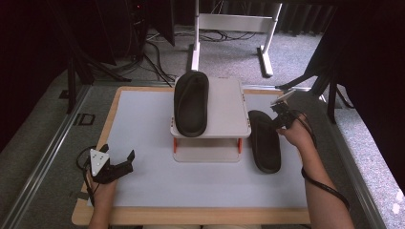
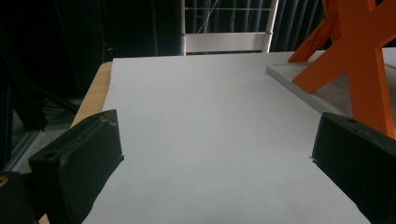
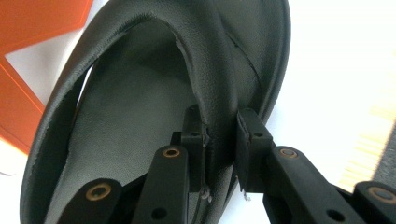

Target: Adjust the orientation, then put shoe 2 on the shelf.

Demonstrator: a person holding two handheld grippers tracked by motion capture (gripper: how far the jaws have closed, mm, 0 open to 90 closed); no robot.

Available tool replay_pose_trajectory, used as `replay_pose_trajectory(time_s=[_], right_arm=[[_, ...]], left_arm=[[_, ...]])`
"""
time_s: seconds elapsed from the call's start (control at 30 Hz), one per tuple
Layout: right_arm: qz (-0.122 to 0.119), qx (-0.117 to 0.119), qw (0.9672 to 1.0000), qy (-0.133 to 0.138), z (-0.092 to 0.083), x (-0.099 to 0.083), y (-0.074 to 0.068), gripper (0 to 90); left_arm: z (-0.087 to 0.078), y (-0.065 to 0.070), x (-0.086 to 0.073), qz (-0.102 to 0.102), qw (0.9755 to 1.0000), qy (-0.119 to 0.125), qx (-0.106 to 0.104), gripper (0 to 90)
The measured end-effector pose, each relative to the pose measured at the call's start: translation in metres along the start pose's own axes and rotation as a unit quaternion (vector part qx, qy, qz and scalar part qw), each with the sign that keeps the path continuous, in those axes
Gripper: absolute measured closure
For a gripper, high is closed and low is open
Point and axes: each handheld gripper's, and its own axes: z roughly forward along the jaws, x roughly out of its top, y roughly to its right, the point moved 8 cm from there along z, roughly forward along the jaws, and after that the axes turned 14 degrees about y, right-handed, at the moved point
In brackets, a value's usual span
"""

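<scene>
- We see the right gripper (image 3: 223, 140) clamped on the strap of the slipper (image 1: 265, 140) at the stand's (image 1: 224, 107) three o'clock.
- Left gripper (image 1: 119, 160), jaws spread wide, sits at seven o'clock holding nothing.

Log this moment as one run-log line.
right gripper: shut on strap of black slipper on mat beside rack | left gripper: open, idle on mat | second slipper: on rack top
</scene>
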Motion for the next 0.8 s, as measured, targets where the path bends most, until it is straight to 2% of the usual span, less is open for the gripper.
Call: replay_pose_trajectory(time_s=[0.1, 0.33, 0.37, 0.4, 0.43, 0.5, 0.6, 0.63, 0.8], right_arm=[[-0.003, -0.006, 1.0, 0.002, -0.006, 0.002, 0.003, 76.2], [0.008, -0.012, 0.9995, 0.026, -0.034, 0.017, 0.009, 76.4], [0.008, -0.012, 0.9995, 0.026, -0.034, 0.017, 0.009, 76.4], [0.01, -0.014, 0.9993, 0.033, -0.044, 0.023, 0.01, 76.4], [0.01, -0.014, 0.9993, 0.033, -0.044, 0.023, 0.01, 76.4], [0.011, -0.018, 0.9989, 0.042, -0.057, 0.031, 0.011, 76.4], [0.009, -0.019, 0.9985, 0.05, -0.071, 0.04, 0.009, 76.6], [0.009, -0.019, 0.9985, 0.05, -0.071, 0.04, 0.009, 76.6], [0.004, -0.026, 0.9979, 0.06, -0.099, 0.058, 0.001, 76.7]], left_arm=[[0.0, 0.0, 0.0, -0.001, 1.0, 0.0, 0.0, 1.1], [0.0, 0.0, 0.0, -0.001, 1.0, 0.001, 0.0, 1.2], [0.0, 0.0, 0.0, -0.001, 1.0, 0.001, 0.0, 1.2], [0.0, 0.0, 0.0, -0.001, 1.0, 0.001, 0.0, 1.1], [0.0, 0.0, 0.0, -0.001, 1.0, 0.001, 0.0, 1.1], [0.0, 0.0, 0.0, -0.002, 1.0, 0.002, 0.0, 1.1], [-0.001, -0.001, 0.0, -0.001, 1.0, 0.004, 0.0, 1.2], [-0.001, -0.001, 0.0, -0.001, 1.0, 0.004, 0.0, 1.1], [-0.001, 0.0, 0.0, -0.001, 1.0, 0.004, -0.001, 1.2]])
